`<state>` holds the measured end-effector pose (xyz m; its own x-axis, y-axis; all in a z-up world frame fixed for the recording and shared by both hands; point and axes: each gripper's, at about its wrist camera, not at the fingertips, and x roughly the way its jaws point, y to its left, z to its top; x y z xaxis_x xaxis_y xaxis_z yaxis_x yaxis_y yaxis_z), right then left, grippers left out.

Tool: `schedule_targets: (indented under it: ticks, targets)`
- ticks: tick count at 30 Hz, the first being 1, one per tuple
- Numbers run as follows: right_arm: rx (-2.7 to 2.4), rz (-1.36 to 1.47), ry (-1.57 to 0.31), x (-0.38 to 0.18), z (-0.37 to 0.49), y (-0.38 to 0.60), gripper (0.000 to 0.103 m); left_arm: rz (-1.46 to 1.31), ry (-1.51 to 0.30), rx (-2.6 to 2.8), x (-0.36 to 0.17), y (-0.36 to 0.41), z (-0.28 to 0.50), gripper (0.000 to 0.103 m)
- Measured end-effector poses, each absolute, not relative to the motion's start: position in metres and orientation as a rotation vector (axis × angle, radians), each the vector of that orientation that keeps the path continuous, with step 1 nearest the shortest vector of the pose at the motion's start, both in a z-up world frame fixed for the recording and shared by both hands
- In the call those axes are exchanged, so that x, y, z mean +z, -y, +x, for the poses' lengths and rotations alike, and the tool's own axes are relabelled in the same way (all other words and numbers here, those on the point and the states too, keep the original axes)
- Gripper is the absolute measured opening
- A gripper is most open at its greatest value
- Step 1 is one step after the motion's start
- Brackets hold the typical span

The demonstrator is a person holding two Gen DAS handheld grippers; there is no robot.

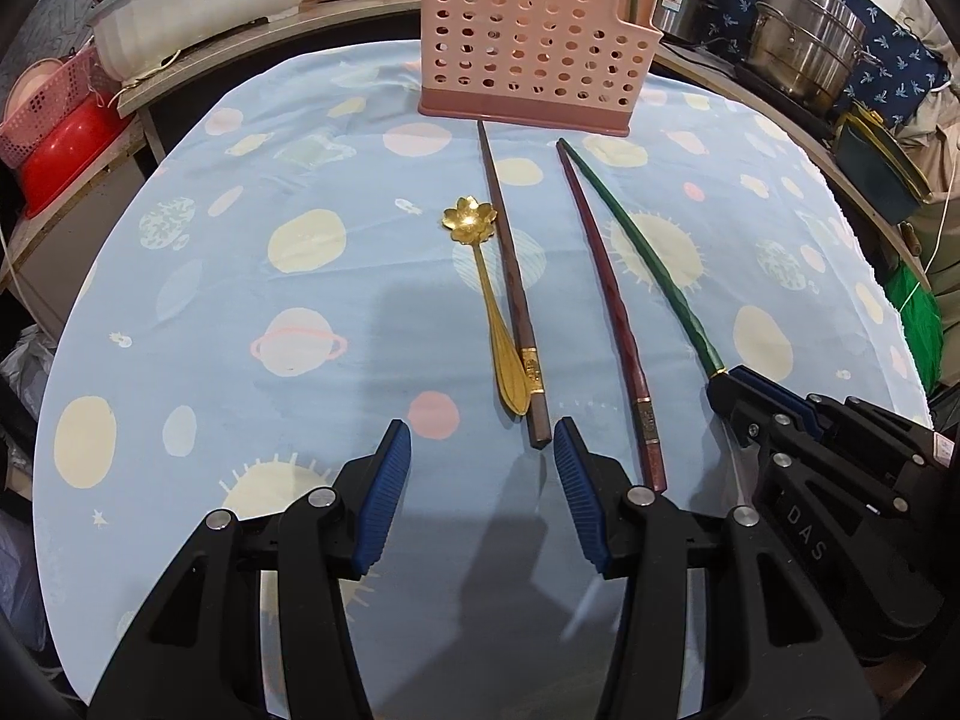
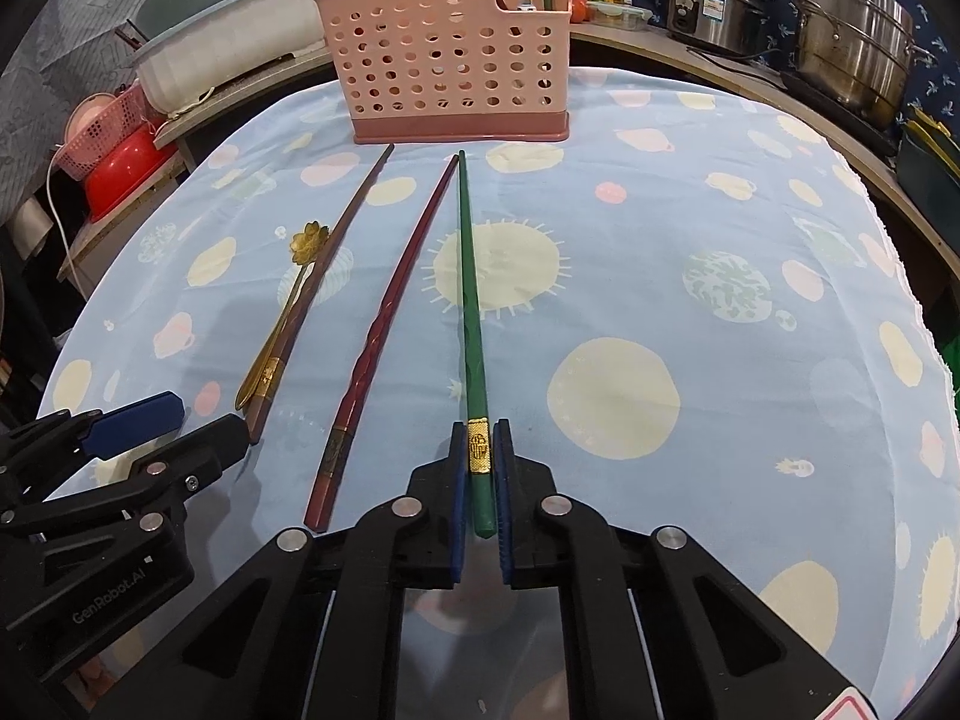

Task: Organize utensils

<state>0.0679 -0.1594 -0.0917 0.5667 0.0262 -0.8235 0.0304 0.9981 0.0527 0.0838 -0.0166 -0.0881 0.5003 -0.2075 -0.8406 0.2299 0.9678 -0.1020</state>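
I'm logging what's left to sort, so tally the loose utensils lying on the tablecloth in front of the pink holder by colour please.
Brown chopstick: 1
Dark red chopstick: 1
Green chopstick: 1, with the right gripper shut on its thick end
Gold flower spoon: 1
Total: 4

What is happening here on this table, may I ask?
A person is sorting utensils with two handheld grippers. The right gripper is shut on the green chopstick. The left gripper is open near the brown chopstick and gold spoon. The pink holder already has some utensils.
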Motion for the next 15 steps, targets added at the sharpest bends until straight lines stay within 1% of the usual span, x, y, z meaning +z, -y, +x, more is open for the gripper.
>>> schedule_targets:
  ticks: [15]
  targets:
    - [0.000,0.101,-0.977,-0.091,0.066,0.165,0.007,-0.032,-1.001,-0.202,-0.083,0.006,0.118,0.047]
